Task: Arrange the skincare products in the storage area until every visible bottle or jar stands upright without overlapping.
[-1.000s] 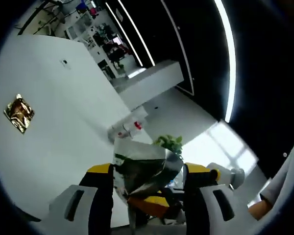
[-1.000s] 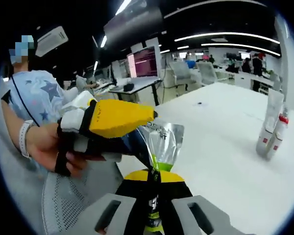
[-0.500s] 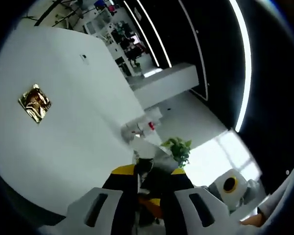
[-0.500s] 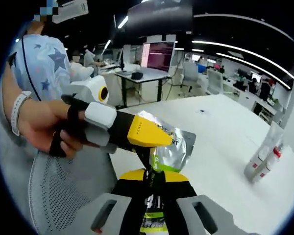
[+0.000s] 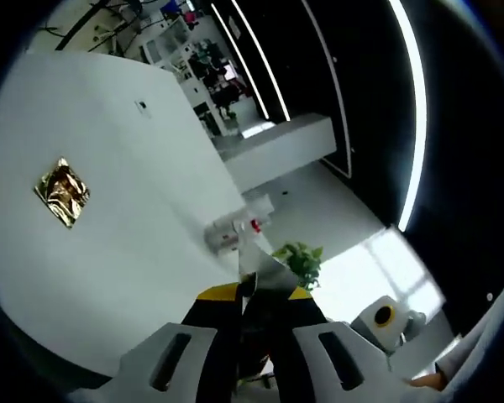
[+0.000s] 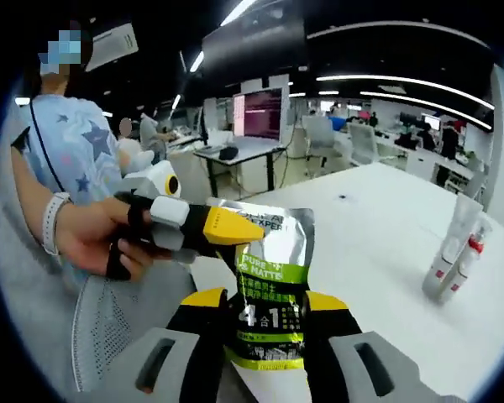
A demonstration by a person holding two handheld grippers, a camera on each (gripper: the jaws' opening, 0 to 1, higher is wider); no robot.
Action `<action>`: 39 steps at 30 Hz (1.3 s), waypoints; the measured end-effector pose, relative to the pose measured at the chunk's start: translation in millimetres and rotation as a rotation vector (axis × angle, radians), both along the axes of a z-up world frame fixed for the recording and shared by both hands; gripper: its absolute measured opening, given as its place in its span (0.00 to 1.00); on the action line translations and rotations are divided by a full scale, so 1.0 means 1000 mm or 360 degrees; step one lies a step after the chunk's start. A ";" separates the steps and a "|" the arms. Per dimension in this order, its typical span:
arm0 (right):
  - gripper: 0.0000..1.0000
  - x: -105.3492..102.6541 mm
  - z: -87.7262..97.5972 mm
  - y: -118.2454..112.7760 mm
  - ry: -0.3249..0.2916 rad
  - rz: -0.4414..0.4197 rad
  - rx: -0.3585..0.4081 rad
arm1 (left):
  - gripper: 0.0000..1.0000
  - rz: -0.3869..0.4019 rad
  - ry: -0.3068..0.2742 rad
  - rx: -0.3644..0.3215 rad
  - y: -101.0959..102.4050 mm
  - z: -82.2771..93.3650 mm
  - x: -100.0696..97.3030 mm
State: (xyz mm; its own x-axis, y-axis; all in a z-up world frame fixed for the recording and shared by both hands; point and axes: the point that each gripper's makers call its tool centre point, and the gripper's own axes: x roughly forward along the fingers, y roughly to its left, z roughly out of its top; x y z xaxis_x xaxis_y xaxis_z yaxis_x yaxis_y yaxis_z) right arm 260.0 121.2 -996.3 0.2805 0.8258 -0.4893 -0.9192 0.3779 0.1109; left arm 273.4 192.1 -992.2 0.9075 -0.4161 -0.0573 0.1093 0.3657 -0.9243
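Both the right gripper (image 6: 265,315) and left gripper (image 6: 227,236) pinch the silver-and-green foil sachet (image 6: 273,290) above the white table's (image 6: 386,218) near edge, while two white tubes with red caps (image 6: 454,262), seemingly leaning together, and a crumpled gold foil packet (image 5: 61,191) await arranging.

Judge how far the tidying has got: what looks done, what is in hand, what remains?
Done: two white tubes on the table, upright or leaning, hard to tell. In hand: silver-green pouch gripped by the right gripper and left gripper. Left: set it down; gold packet lies flat.

Silver-and-green pouch (image 6: 270,290), gold sachet (image 5: 61,191)
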 end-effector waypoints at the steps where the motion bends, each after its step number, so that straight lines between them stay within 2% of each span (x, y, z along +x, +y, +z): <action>1: 0.42 0.002 0.005 -0.002 0.0053 -0.0023 0.0072 | 0.05 -0.0001 -0.0010 -0.0001 0.002 0.002 0.000; 4: 0.59 0.005 0.009 -0.005 0.0191 -0.0039 0.0175 | 0.05 -0.0077 -0.0082 0.0008 -0.002 0.011 -0.001; 6: 0.64 0.003 0.009 -0.007 0.0334 0.0002 0.0218 | 0.05 -0.0207 -0.0142 -0.0044 -0.015 0.020 -0.005; 8: 0.62 -0.003 0.018 -0.004 0.0506 0.0063 0.0369 | 0.05 -0.0296 -0.0195 -0.0026 -0.026 0.025 -0.008; 9: 0.59 -0.007 0.023 -0.004 0.0688 0.0083 0.0466 | 0.05 -0.0381 -0.0226 0.0001 -0.035 0.028 -0.013; 10: 0.57 -0.009 0.024 -0.005 0.0781 0.0091 0.0492 | 0.05 -0.0425 -0.0229 0.0004 -0.041 0.028 -0.015; 13: 0.51 -0.018 0.020 -0.012 0.0883 0.0186 0.0483 | 0.05 -0.0612 -0.0334 0.0012 -0.062 0.038 -0.025; 15: 0.43 -0.028 0.012 -0.018 0.0975 0.0258 0.0419 | 0.05 -0.0699 -0.0345 0.0025 -0.073 0.039 -0.031; 16: 0.40 -0.031 0.013 -0.018 0.0996 0.0284 0.0444 | 0.05 -0.0706 -0.0342 0.0033 -0.075 0.038 -0.031; 17: 0.34 -0.037 0.015 -0.020 0.1088 0.0307 0.0462 | 0.05 -0.0706 -0.0328 0.0049 -0.076 0.036 -0.030; 18: 0.23 -0.039 0.017 -0.021 0.1094 0.0319 0.0471 | 0.05 -0.0717 -0.0307 0.0062 -0.077 0.033 -0.031; 19: 0.16 -0.033 0.012 -0.025 0.1035 0.0261 0.0444 | 0.05 -0.0715 -0.0306 0.0060 -0.075 0.032 -0.031; 22: 0.06 -0.030 0.020 -0.026 0.1134 0.0231 0.0558 | 0.05 -0.0708 -0.0288 0.0037 -0.073 0.030 -0.029; 24: 0.00 -0.029 0.023 -0.028 0.1107 0.0231 0.0592 | 0.05 -0.0694 -0.0259 0.0023 -0.072 0.026 -0.027; 25: 0.00 -0.031 0.030 -0.026 0.1165 0.0255 0.0670 | 0.05 -0.0696 -0.0246 0.0020 -0.073 0.025 -0.027; 26: 0.00 -0.028 0.021 -0.027 0.1186 0.0212 0.0630 | 0.05 -0.0695 -0.0245 -0.0011 -0.073 0.026 -0.026; 27: 0.00 -0.026 0.019 -0.027 0.1193 0.0187 0.0639 | 0.05 -0.0684 -0.0231 -0.0008 -0.073 0.024 -0.025; 30: 0.00 -0.022 0.022 -0.025 0.1315 0.0098 0.0785 | 0.06 -0.0632 -0.0248 0.0002 -0.069 0.024 -0.022; 36: 0.00 -0.009 0.028 -0.028 0.1439 -0.0068 0.1050 | 0.04 -0.0534 -0.0267 -0.0092 -0.056 0.029 -0.017; 39: 0.00 -0.001 0.028 -0.030 0.1469 -0.0154 0.1151 | 0.11 -0.0543 -0.0265 -0.0090 -0.058 0.028 -0.016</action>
State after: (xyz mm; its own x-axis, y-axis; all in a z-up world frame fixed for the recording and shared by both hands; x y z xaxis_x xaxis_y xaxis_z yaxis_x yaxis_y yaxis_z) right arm 259.0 91.3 -967.9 0.1416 0.9893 0.0337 -0.3489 0.0180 0.9370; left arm 257.9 134.1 -964.0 0.7112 -0.6942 0.1110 0.3666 0.2314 -0.9012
